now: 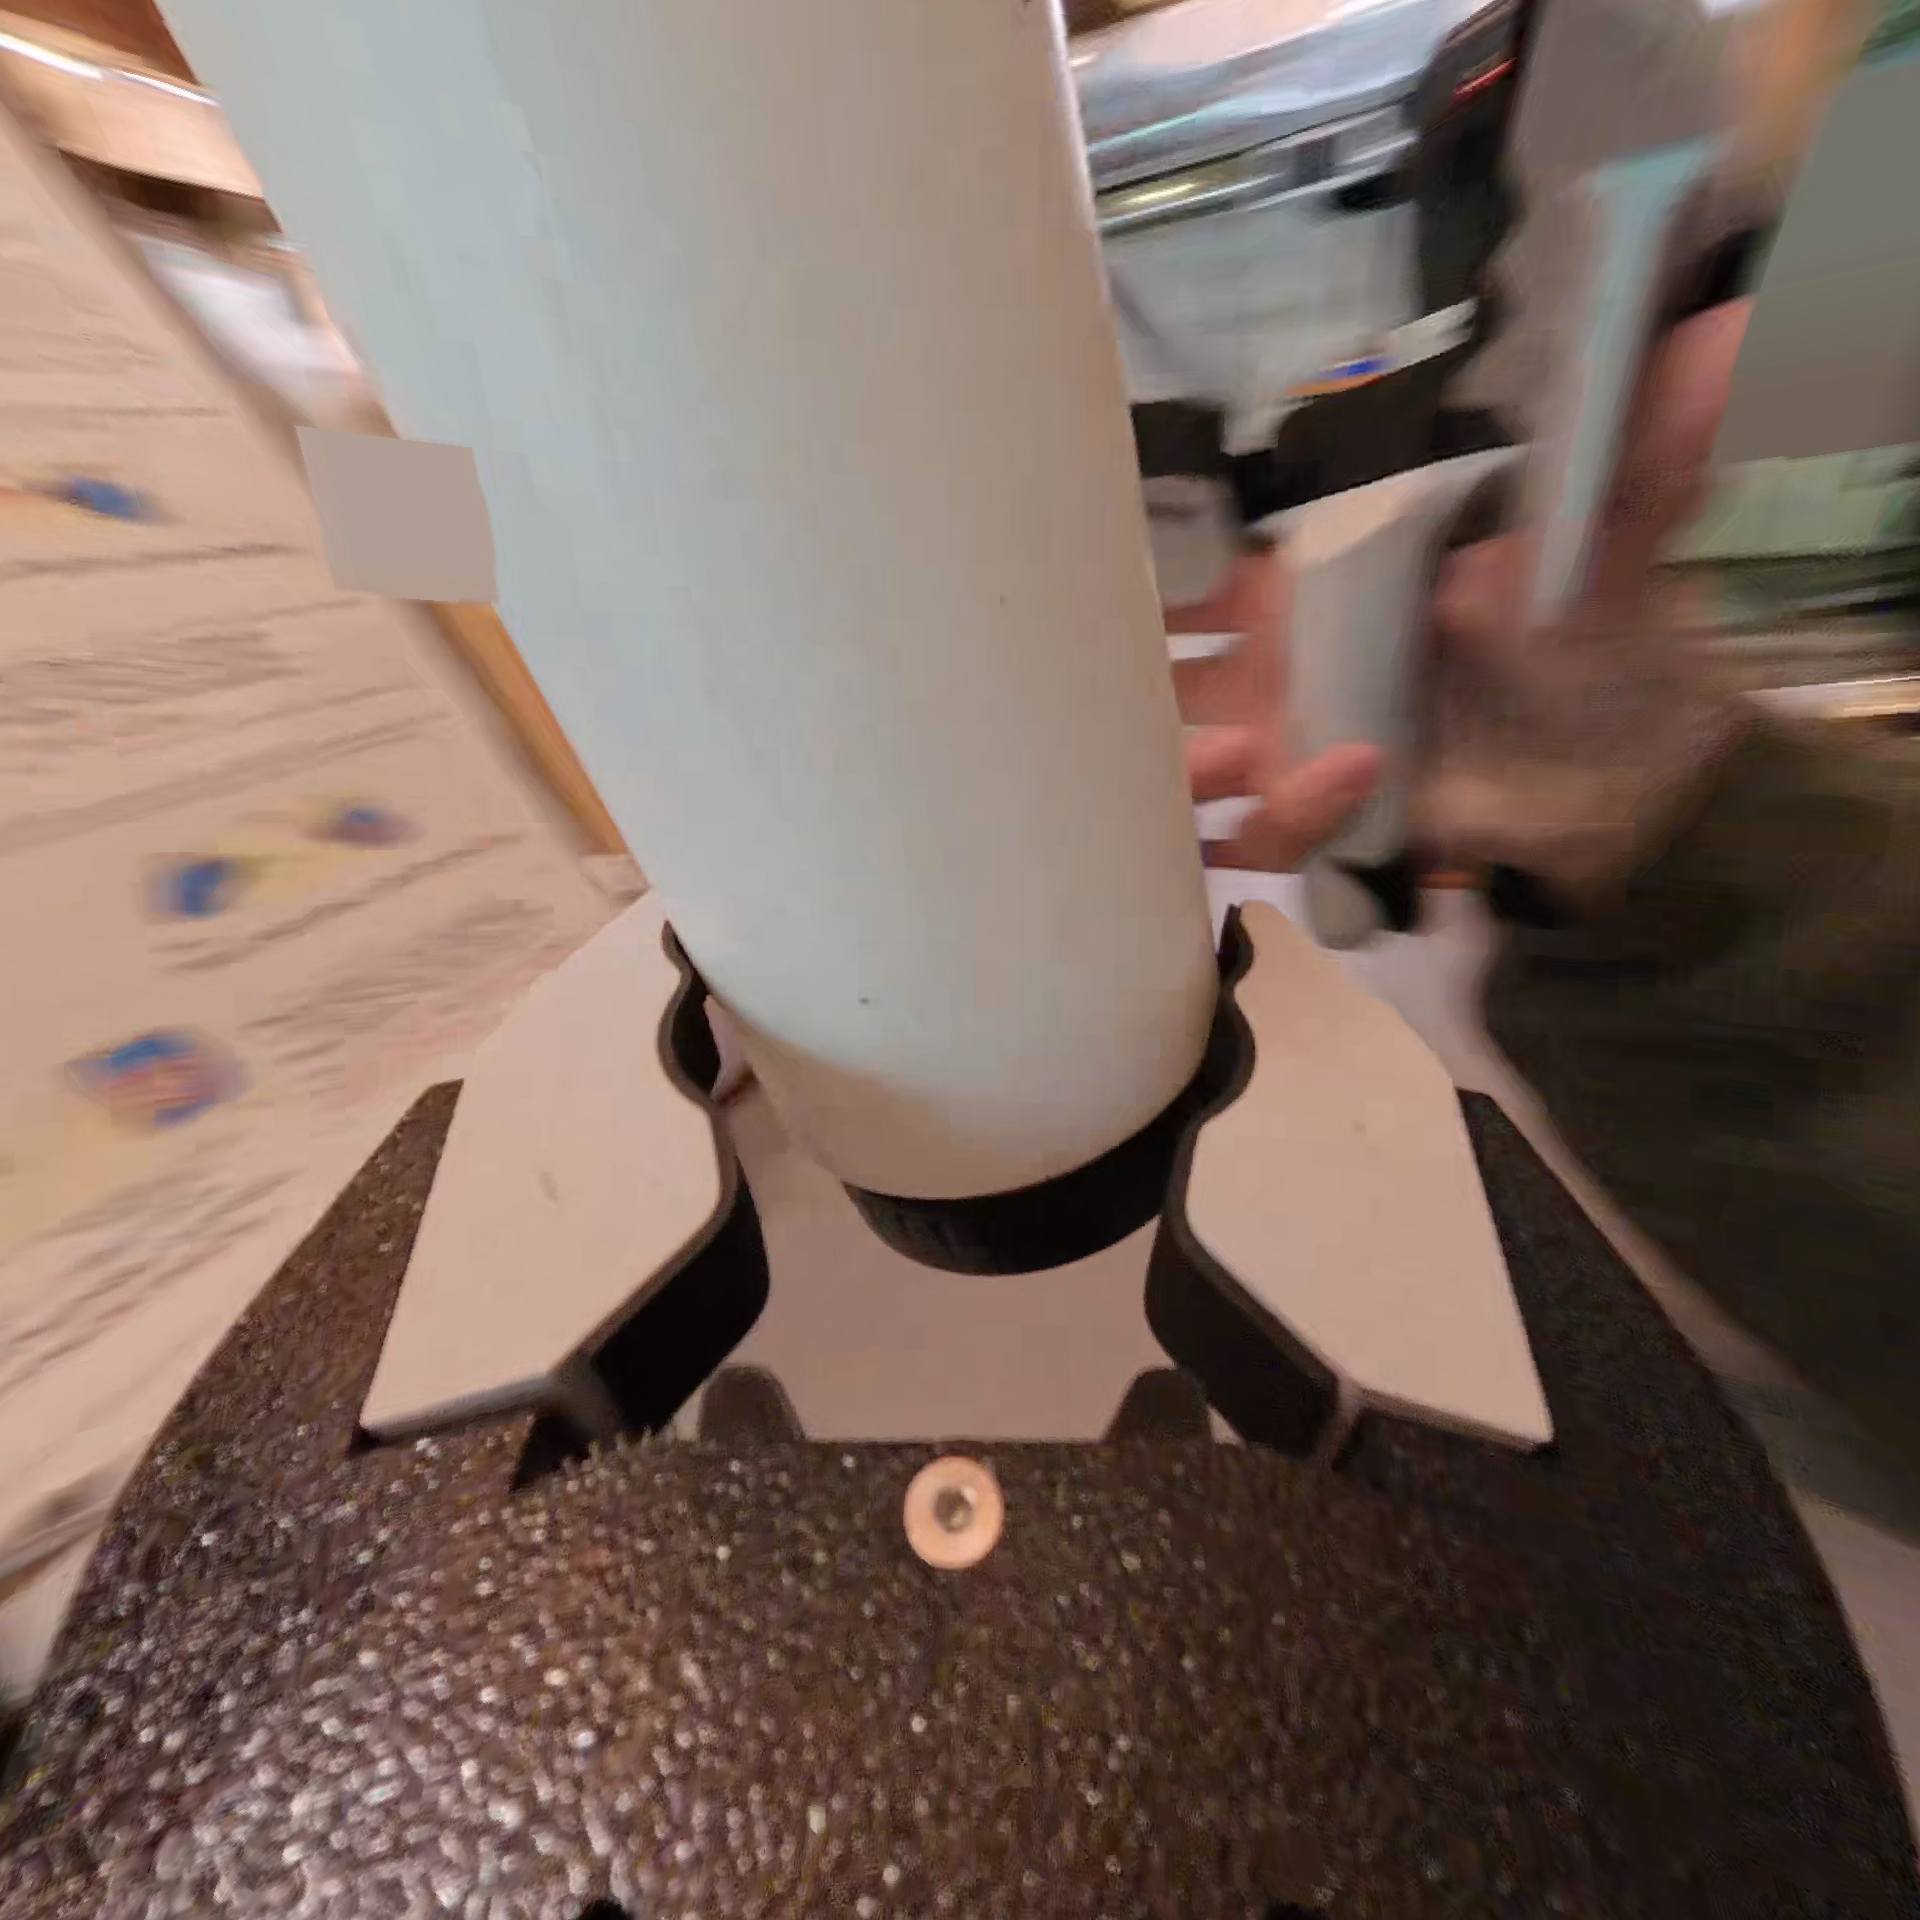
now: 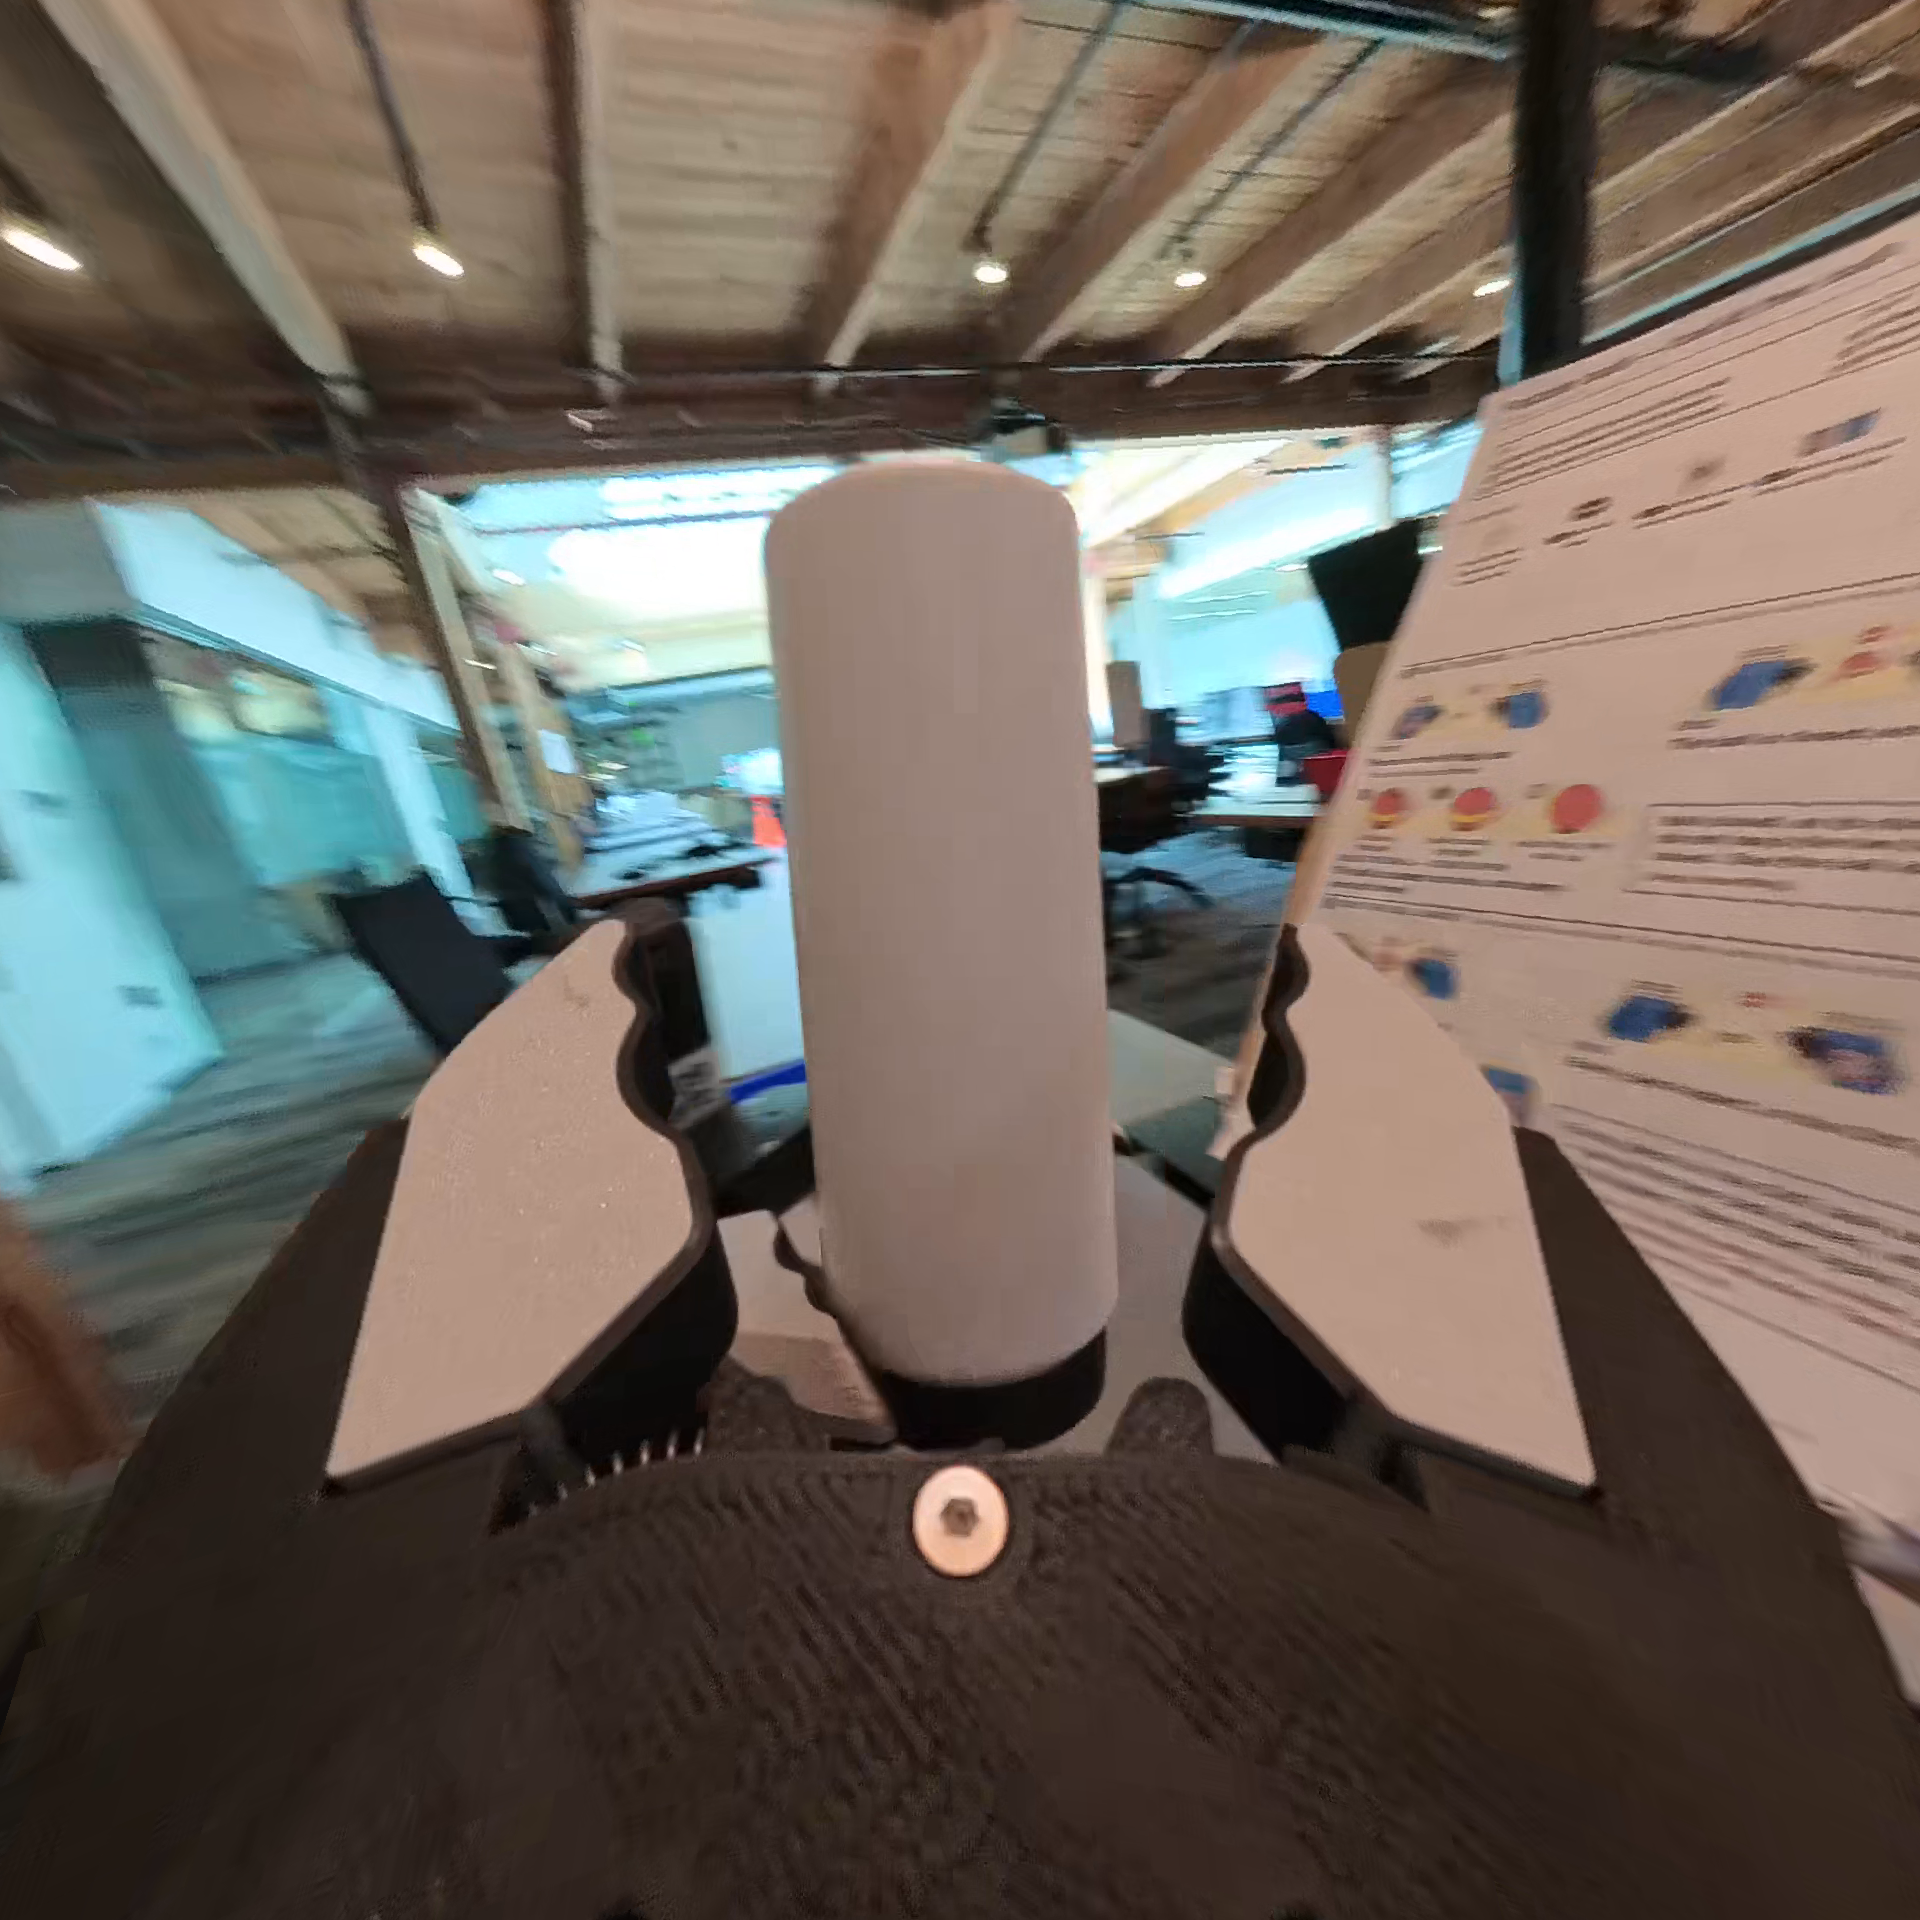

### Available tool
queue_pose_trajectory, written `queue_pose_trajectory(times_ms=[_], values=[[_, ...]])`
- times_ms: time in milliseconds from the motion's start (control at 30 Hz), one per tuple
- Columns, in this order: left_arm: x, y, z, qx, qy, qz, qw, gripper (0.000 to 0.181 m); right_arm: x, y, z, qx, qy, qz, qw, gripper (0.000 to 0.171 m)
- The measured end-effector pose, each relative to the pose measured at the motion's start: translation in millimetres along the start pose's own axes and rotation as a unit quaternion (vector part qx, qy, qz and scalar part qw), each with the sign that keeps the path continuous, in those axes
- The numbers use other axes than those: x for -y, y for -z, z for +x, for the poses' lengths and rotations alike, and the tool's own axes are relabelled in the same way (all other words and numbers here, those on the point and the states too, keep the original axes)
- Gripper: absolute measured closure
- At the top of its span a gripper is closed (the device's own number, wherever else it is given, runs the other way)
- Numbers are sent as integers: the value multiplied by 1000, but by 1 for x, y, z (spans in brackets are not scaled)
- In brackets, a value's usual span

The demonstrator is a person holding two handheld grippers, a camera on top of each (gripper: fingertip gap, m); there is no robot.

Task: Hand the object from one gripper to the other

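The object is a white cylindrical bottle (image 1: 790, 520) with a black cap (image 1: 1018, 1216) at its near end. My left gripper (image 1: 956, 935) is shut on the bottle just above the cap, with both pads pressed on its sides. In the right wrist view the bottle (image 2: 945, 935) stands upright between the wide-open jaws of my right gripper (image 2: 956, 935), with a gap to each pad. A grey finger of the left gripper (image 2: 810, 1278) shows by the cap. The right gripper shows blurred at the right of the left wrist view (image 1: 1351, 707), held in a hand.
A poster board with coloured pictures stands close by, on the right in the right wrist view (image 2: 1662, 831) and on the left in the left wrist view (image 1: 208, 727). A person's hand (image 1: 1558, 727) is beside the bottle. Desks and office chairs (image 2: 436, 956) lie farther off.
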State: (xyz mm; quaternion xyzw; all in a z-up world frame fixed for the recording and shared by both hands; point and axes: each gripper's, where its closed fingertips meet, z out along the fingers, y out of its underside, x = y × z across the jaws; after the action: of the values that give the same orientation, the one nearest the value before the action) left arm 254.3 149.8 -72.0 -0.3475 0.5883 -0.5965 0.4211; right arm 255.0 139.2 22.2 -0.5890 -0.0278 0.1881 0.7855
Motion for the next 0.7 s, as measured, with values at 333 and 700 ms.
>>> queue_pose_trajectory(times_ms=[333, 700], values=[[-27, 44, 73, -345, 69, -42, 935, 88, -27, -2, -51, 190, -84, -67, 976, 69], [-38, 26, 52, -237, 19, -82, 968, 96, -38, -25, -34, 125, -26, -66, 990, 85]])
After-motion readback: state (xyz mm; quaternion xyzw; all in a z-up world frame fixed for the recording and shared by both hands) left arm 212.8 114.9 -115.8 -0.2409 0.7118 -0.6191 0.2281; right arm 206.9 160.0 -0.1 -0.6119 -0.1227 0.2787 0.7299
